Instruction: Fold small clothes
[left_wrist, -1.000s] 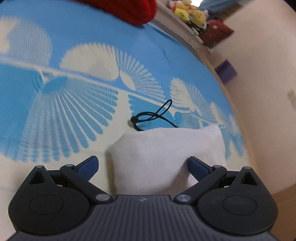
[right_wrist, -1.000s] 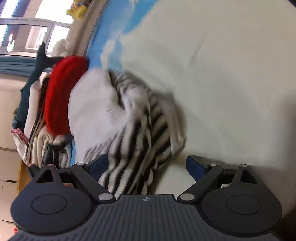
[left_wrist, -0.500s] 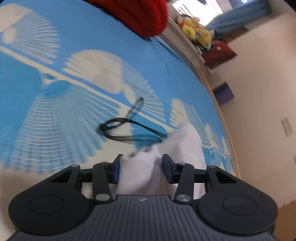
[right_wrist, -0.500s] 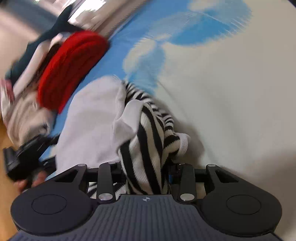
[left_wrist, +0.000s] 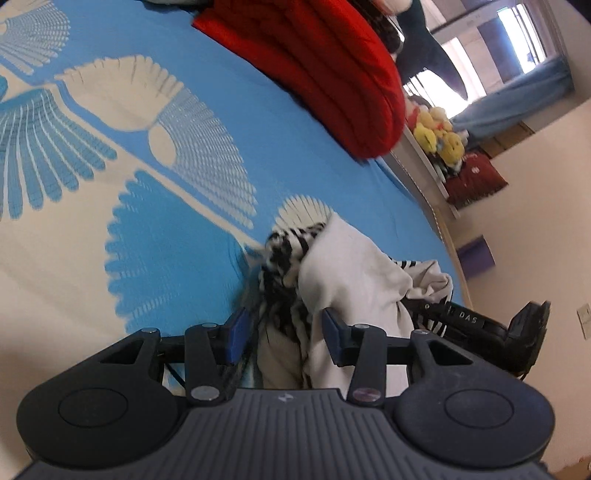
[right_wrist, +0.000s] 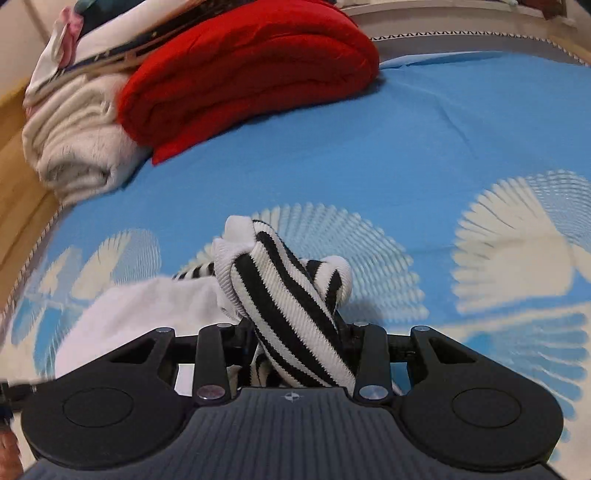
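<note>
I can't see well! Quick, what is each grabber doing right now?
Left gripper: closed on the white and striped garment.
Right gripper: closed on the garment's black-and-white striped part.

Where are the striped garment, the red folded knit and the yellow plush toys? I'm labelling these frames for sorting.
striped garment (right_wrist: 291, 306): right wrist view, on the black-and-white striped bunch between the fingers.
red folded knit (right_wrist: 243, 70): right wrist view, on its top layer.
yellow plush toys (left_wrist: 441, 136): left wrist view, on the yellow cluster on the shelf.
</note>
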